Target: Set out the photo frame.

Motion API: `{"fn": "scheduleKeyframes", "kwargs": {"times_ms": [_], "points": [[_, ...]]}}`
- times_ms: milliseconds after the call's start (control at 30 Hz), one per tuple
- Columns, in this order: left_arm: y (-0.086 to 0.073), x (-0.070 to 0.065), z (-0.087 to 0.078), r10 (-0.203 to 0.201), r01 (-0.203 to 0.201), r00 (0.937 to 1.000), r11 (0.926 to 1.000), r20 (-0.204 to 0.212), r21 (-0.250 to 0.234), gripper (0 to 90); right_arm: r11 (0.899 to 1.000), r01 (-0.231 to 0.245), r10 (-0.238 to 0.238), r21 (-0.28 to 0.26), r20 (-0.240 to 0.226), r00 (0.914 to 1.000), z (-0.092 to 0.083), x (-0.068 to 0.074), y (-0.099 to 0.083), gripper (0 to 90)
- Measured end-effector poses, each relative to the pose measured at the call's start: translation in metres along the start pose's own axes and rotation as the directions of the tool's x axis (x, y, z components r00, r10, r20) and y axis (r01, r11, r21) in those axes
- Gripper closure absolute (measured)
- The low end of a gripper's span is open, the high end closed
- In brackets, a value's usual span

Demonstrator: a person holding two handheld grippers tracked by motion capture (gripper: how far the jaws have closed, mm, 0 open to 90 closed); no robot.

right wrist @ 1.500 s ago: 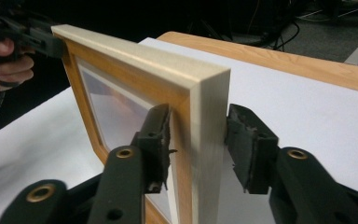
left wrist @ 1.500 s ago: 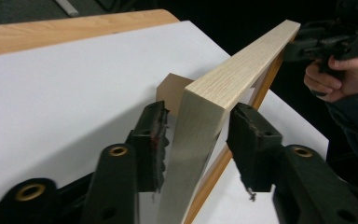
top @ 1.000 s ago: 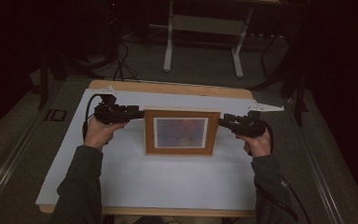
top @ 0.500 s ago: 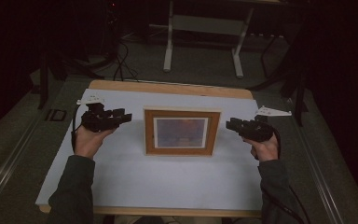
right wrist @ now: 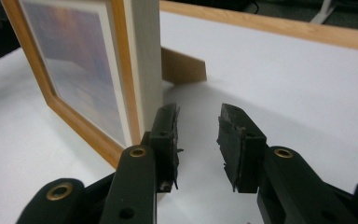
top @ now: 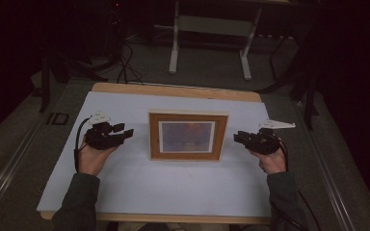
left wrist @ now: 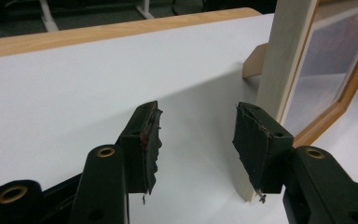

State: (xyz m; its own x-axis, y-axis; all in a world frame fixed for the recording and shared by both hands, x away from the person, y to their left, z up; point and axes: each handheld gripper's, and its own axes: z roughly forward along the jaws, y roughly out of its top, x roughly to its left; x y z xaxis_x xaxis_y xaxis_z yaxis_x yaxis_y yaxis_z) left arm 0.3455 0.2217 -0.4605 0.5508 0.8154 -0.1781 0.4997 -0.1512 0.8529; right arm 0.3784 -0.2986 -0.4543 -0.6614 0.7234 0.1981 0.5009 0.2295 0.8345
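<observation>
At the middle of the white-covered wooden table [top: 125,192], wooden-framed picture [top: 188,136] standing upright on its rear prop; left gripper [top: 124,131] hovering just left, jaws spread, empty; right gripper [top: 239,138] hovering just right, jaws parted, empty.

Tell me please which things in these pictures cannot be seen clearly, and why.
- Picture inside the picture frame: blurred in the high view, washed out by glare in both gripper views.
- The frame's back stand: mostly hidden behind the frame.
- Frame top: cut off by the upper edge in both gripper views.
- Room beyond the table: too dark.
</observation>
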Motion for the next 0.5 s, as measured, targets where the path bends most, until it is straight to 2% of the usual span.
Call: {"fn": "scheduleKeyframes", "kwargs": {"times_ms": [67,133,267,333,433,500], "points": [[-0.003,0.000,0.000,-0.004,0.004,1.0000,1.0000,-0.004,-0.002,51.4,1.000,-0.003,0.003,0.005,0.000,1.0000,0.001,0.000,-0.002,67.0],[-0.012,-0.002,0.003,0.005,-0.005,0.9997,0.9999,-0.024,0.015,51.4,1.000,-0.014,0.014,0.014,0.003,0.9999,0.004,-0.001,-0.010,67.1],[-0.019,-0.003,0.005,0.009,-0.008,0.9994,0.9994,-0.032,0.033,50.8,0.999,-0.022,0.022,0.025,-0.001,0.9998,0.007,-0.001,-0.016,67.6],[-0.024,-0.002,0.006,0.000,0.002,0.9991,0.9993,-0.042,0.037,50.8,0.999,-0.017,0.017,0.036,0.005,0.9998,0.009,-0.001,-0.019,67.6],[-0.031,-0.003,0.009,-0.003,0.007,0.9981,0.9986,-0.062,0.053,50.8,0.999,-0.021,0.021,0.044,0.005,0.9998,0.011,0.000,-0.023,67.5],[-0.037,-0.003,0.011,0.014,-0.007,0.9952,0.9971,-0.097,0.076,50.3,0.998,-0.023,0.023,0.050,0.007,0.9997,0.012,-0.001,-0.027,65.1]]}}
